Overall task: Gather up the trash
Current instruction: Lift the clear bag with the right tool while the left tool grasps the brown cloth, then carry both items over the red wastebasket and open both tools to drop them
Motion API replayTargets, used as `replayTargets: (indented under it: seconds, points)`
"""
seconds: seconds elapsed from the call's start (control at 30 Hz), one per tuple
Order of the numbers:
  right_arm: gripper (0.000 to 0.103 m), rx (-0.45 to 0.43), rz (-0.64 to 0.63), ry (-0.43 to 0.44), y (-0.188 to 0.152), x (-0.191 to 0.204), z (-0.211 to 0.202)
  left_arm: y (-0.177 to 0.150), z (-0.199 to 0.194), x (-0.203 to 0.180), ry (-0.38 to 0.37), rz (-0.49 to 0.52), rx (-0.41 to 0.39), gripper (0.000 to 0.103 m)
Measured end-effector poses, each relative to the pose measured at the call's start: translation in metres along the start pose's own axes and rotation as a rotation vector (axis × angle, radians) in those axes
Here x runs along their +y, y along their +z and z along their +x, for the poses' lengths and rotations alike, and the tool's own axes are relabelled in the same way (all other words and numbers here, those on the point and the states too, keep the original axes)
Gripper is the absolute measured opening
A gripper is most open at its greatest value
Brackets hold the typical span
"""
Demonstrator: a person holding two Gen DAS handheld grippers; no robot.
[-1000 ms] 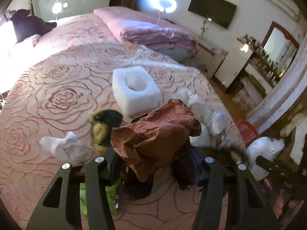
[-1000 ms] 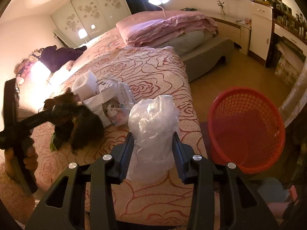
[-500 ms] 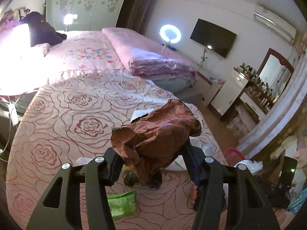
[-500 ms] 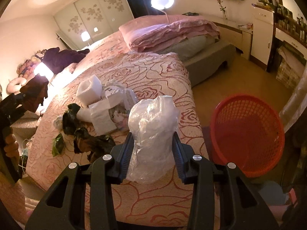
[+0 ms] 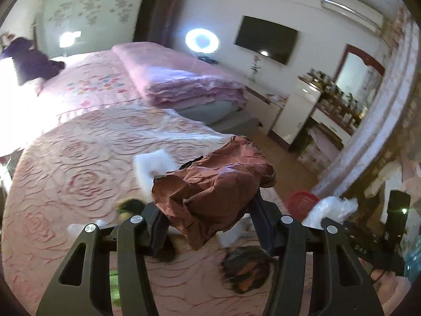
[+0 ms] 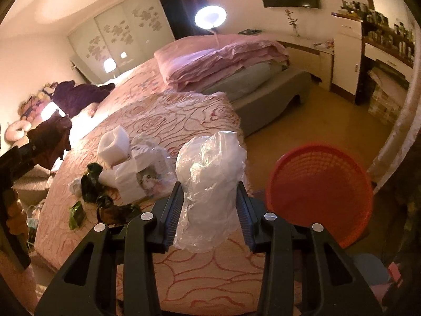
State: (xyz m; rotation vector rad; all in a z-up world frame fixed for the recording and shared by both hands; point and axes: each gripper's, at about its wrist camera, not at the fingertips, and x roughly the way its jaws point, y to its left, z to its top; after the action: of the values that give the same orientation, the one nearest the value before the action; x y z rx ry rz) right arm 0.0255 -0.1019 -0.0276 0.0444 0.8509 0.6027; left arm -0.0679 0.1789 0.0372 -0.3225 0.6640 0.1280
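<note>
- The left gripper (image 5: pixel 209 208) is clamped on a crumpled brown wrapper (image 5: pixel 213 184): matte, creased, folded over both fingers, one flap hanging below them.
- It is held up above the rose-patterned bed (image 5: pixel 79 158), near the bed's right edge.
- The right gripper (image 6: pixel 210 202) pinches a clear plastic bag (image 6: pixel 210 181), glossy and wrinkled, bunched upright between the pads and spilling out above and below them.
- The bag sits over the near corner of the bed, with the red basket (image 6: pixel 319 192) on the floor just to the right.
- More trash lies on the bed to the left: a white foam block (image 6: pixel 113 144), a printed white bag (image 6: pixel 142 179), dark wrappers (image 6: pixel 92 181) and a green packet (image 6: pixel 76 213).
- In the left view motion blur smears the foam block and the dark scraps below the fingers; they are hard to make out.
- The wrapper hides the bed behind it, and the basket (image 5: pixel 300 201) shows only as a red sliver.
- The basket's near rim is cut by the right finger in the right view.
</note>
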Motion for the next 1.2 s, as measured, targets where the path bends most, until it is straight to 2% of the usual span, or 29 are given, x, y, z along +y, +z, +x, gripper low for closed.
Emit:
replayTargets:
  seconds: [0.37, 0.57, 0.73, 1.2]
  points:
    - [0.039, -0.076, 0.089, -0.112, 0.011, -0.052, -0.028, -0.003, 0.051, -0.089, -0.12, 0.154, 0.079, 0.053]
    - [0.039, -0.088, 0.143, -0.186, 0.01, -0.082, -0.033, -0.008, 0.079, -0.135, -0.17, 0.242, 0.125, 0.053]
    - [0.039, -0.07, 0.179, -0.235, 0.007, -0.107, -0.029, -0.017, 0.106, -0.165, -0.196, 0.301, 0.178, 0.053]
    - [0.04, 0.047, 0.241, -0.275, -0.011, -0.155, 0.01, -0.061, 0.191, -0.218, -0.202, 0.436, 0.363, 0.053]
